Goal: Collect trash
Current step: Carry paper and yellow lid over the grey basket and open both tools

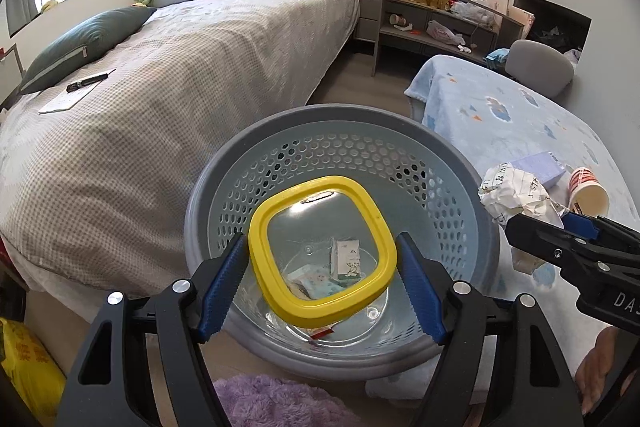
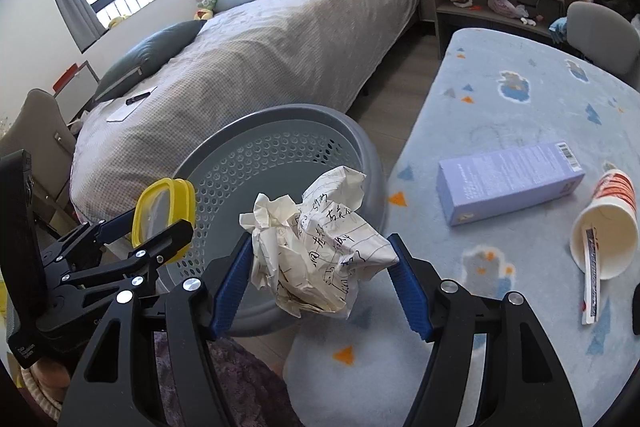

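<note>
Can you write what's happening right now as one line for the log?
left hand-held gripper: holds yellow lid over basket | right hand-held gripper: holds paper wad | box, cup: on blanket

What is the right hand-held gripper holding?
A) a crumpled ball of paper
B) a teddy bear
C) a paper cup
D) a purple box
A: the right hand-held gripper pinches the crumpled paper between its blue pads, beside the basket.
</note>
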Tool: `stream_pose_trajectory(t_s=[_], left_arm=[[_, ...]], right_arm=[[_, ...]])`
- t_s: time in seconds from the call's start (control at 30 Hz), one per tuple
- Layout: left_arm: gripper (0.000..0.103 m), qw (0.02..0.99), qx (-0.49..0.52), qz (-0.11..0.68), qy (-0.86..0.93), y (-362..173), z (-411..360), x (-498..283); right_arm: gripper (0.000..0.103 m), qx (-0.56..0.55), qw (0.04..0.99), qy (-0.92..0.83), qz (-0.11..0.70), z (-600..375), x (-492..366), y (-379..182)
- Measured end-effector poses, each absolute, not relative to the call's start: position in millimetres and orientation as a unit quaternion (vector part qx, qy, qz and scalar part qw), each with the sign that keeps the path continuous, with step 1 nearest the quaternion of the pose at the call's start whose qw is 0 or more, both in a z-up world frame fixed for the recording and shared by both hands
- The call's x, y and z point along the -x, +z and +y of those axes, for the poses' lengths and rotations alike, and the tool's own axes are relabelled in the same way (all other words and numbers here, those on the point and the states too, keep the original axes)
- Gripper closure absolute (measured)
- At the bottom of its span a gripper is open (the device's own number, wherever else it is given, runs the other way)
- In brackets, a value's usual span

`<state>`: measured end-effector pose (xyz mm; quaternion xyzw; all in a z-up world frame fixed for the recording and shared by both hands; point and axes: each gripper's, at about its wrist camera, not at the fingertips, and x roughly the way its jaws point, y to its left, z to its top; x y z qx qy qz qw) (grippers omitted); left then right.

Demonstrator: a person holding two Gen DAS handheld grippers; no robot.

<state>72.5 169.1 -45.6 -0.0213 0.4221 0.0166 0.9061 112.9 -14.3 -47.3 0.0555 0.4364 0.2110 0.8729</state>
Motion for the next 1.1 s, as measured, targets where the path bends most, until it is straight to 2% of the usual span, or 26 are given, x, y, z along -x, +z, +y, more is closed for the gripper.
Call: stream_pose_trajectory(t_s=[0.77, 0.93, 1.1], left_arm=[[0.031, 0.907, 0.034, 0.419, 0.031, -55, 191, -93], [0.030, 0.904, 0.037, 0.424, 0.043, -57, 195, -93], [0.029, 0.901, 0.043, 0.428, 0.048, -58, 198, -91]], right_arm=[[0.034, -0.045, 0.868, 0.226, 0.440, 18, -150, -56], [0.022, -0.048, 0.871, 0.226, 0.434, 17, -150, -53], [0.022, -0.045, 0.874, 0.224, 0.429, 17, -147, -50]])
